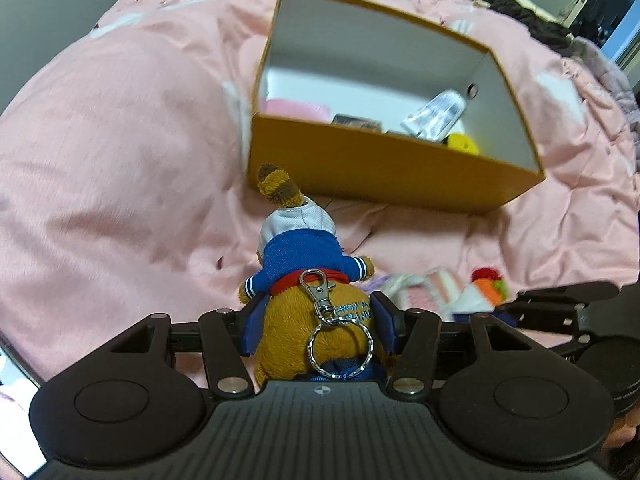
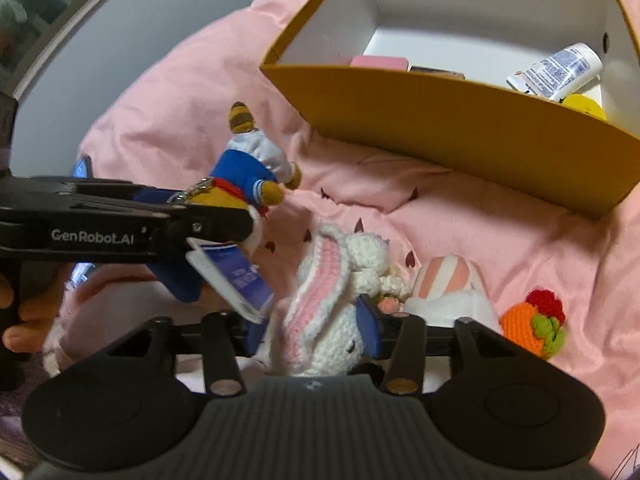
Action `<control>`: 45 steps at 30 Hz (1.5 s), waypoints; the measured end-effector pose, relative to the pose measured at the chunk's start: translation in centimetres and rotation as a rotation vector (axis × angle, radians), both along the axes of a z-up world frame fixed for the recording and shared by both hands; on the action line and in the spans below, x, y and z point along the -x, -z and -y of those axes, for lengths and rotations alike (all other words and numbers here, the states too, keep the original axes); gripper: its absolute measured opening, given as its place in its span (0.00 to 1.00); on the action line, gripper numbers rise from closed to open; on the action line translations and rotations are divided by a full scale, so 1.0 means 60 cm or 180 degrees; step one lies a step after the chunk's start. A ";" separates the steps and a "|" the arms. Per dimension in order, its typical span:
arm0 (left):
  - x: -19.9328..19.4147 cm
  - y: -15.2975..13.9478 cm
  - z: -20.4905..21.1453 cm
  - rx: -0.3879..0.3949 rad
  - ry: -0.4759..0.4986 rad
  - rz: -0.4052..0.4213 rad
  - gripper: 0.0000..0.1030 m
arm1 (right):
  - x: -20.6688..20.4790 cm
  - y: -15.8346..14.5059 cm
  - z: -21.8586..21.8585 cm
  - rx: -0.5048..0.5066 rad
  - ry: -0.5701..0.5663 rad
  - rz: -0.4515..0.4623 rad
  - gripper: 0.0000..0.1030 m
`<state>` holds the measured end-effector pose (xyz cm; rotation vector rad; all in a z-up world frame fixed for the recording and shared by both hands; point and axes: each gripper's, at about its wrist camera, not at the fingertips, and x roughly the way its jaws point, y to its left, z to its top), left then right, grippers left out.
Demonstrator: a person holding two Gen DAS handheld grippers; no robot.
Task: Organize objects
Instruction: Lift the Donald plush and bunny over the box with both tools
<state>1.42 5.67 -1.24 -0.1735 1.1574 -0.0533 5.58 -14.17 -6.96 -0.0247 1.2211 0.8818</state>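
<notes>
I'm gripping the bear (image 1: 316,312) in my left hand-held gripper (image 1: 318,320), pads clamping its head, body hanging over the pink bed (image 1: 120,160) just before the box (image 1: 384,168). My right hand-held gripper (image 2: 316,328) is straddling the crochet bunny (image 2: 328,320) on the bed; can't tell if pads are pressing. The crochet carrot (image 2: 532,324) is lying beside it.

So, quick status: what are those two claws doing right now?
Left claw shut on plush bear. Right claw around crochet bunny, grip uncertain. Box ahead, path clear.
</notes>
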 end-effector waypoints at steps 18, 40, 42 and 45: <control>0.006 -0.001 -0.010 -0.0124 -0.0008 0.0104 0.62 | -0.004 0.055 -0.028 0.0316 0.0003 -0.0126 0.48; -0.068 -0.135 0.033 0.0157 0.0196 0.1152 0.62 | -0.063 -0.176 0.104 -0.0340 0.0851 0.1224 0.44; -0.086 -0.135 0.031 0.0110 0.0231 0.1175 0.62 | -0.085 -0.186 0.099 -0.0403 0.0904 0.1273 0.44; -0.115 -0.131 0.026 0.0125 0.0353 0.1169 0.62 | -0.120 -0.182 0.080 -0.0460 0.0965 0.1301 0.44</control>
